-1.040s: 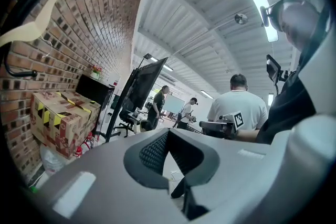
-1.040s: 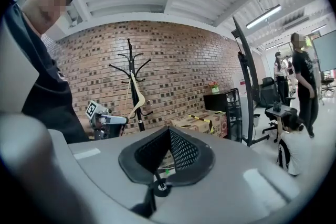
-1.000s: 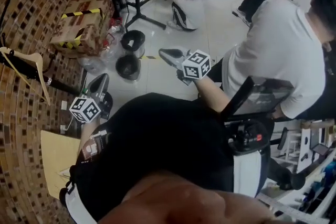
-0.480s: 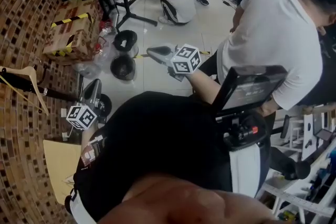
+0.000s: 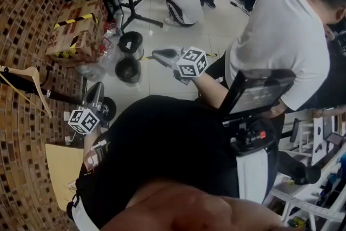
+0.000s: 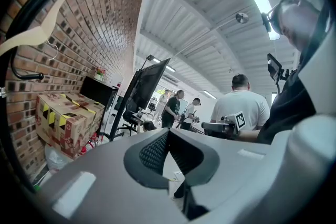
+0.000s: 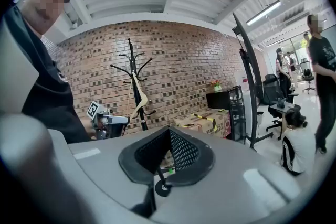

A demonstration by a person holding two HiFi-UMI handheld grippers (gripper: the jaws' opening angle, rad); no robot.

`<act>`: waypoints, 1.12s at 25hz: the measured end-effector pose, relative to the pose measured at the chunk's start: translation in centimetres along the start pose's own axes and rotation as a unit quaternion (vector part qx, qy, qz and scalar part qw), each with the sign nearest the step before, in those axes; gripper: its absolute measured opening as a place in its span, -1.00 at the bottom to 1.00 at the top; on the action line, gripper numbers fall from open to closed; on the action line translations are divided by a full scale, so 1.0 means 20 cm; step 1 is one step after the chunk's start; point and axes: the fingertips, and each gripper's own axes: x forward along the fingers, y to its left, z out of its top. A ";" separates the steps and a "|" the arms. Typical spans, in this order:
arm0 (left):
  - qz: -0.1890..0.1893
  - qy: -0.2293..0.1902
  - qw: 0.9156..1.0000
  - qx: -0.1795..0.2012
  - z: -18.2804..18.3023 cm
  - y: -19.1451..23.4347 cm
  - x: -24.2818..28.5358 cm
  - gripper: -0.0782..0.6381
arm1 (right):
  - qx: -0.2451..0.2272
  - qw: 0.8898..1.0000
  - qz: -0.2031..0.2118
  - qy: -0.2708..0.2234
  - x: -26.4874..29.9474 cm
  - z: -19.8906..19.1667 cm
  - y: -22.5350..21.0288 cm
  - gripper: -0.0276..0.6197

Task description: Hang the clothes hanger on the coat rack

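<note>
Left gripper (image 6: pixel 169 134): jaws pressed together, nothing between them.
Right gripper (image 7: pixel 169 132): jaws pressed together, nothing held.
Clothes hanger (image 6: pixel 37 34): wooden, above and left of the left gripper, apart from it, hanging on the coat rack.
Coat rack (image 7: pixel 130 57): black, at the brick wall, ahead and left of the right gripper.
Cardboard box (image 5: pixel 75 30): on the floor beyond the left gripper, by the wall.
</note>
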 end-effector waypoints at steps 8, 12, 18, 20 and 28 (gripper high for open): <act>0.002 -0.003 1.000 0.003 0.01 0.01 -0.03 -0.78 | 0.004 1.000 0.005 -0.006 0.02 0.01 0.02 -0.88; 0.008 0.002 1.000 0.000 0.01 0.01 -0.04 -0.78 | 0.007 1.000 0.005 -0.008 0.02 0.01 0.02 -0.88; 0.006 -0.001 1.000 0.003 0.02 0.01 -0.04 -0.78 | 0.005 1.000 0.005 -0.017 0.02 0.02 0.02 -0.88; 0.005 -0.002 1.000 0.005 0.01 0.01 -0.04 -0.78 | 0.003 1.000 0.004 -0.023 0.01 0.02 0.02 -0.88; 0.005 -0.002 1.000 0.009 0.01 0.01 -0.04 -0.78 | -0.002 1.000 -0.001 -0.017 0.00 0.00 0.00 -0.88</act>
